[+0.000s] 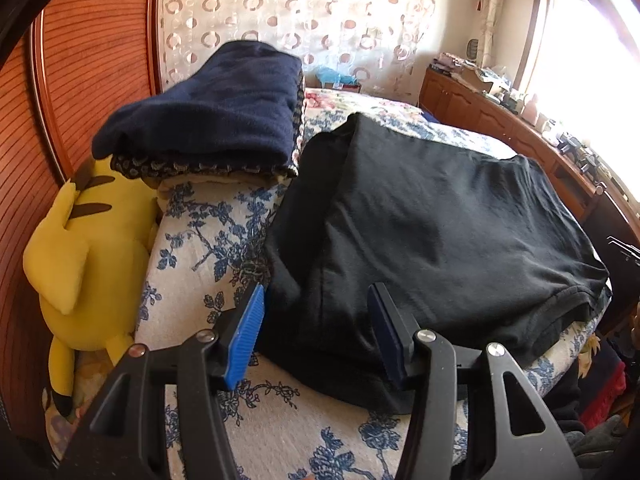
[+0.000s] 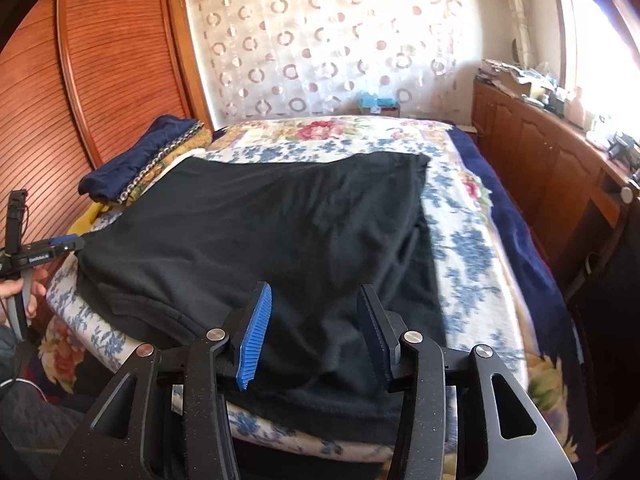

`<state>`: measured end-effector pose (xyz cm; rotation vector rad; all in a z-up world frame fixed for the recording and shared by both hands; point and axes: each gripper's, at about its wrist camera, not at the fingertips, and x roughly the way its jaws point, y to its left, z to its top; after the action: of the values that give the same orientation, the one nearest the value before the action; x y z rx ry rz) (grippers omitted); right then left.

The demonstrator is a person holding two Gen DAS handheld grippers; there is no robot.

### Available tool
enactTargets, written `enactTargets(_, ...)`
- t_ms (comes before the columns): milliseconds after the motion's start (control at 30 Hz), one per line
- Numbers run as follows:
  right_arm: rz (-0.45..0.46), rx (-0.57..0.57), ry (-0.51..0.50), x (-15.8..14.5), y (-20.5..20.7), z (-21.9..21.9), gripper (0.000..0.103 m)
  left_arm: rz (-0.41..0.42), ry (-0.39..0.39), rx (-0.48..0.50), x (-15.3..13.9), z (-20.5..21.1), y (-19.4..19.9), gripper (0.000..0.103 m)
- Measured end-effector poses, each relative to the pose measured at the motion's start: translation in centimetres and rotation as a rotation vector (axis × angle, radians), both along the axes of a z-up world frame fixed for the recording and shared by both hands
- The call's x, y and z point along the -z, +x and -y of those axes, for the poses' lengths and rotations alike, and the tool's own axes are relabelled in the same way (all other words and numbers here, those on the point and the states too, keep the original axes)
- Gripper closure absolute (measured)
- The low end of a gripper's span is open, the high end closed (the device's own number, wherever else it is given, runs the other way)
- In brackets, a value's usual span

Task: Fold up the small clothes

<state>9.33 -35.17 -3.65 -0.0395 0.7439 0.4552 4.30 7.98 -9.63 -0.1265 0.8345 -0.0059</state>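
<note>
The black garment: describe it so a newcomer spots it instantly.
Start at the floral bedspread covering the bed. The black garment lies spread flat across its near half. Unlike the folded navy blanket stacked by the wooden wardrobe, it is plain black.

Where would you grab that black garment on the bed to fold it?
Probably at its near corners. The black garment lies flat with its hem along the bed's near edge, so each open gripper, left and right, could come in low from the near side and pinch the hem edge where the cloth overhangs the floral bedspread.
</note>
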Motion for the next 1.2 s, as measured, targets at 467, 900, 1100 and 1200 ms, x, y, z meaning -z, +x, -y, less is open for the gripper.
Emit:
enactTargets(467, -0.054, -0.045, -0.073, 5.5, 2.7, -3.1, 0.053, -0.045, -0.012, -0.024, 2.1, -0.9, 0.6, 0.051)
enactTargets(900, 0.022, -0.044, -0.083, 6.1, 1.5, -3.2, 0.05, -0.005, -0.021, -0.012, 2.2, -0.2, 0.1, 0.07)
enactTargets(1100, 0.024, -0.05, -0.077, 6.2, 1.5, -3.0, 0.05, 0.03, -0.069, 0.039, 1.5, 1.5, 0.3, 0.096)
enactTargets(1200, 0.012, -0.051, -0.07, 6.1, 1.6, -2.9, 0.05, 0.108, -0.132, 0.082, -0.5, 2.6, 0.0, 0.096)
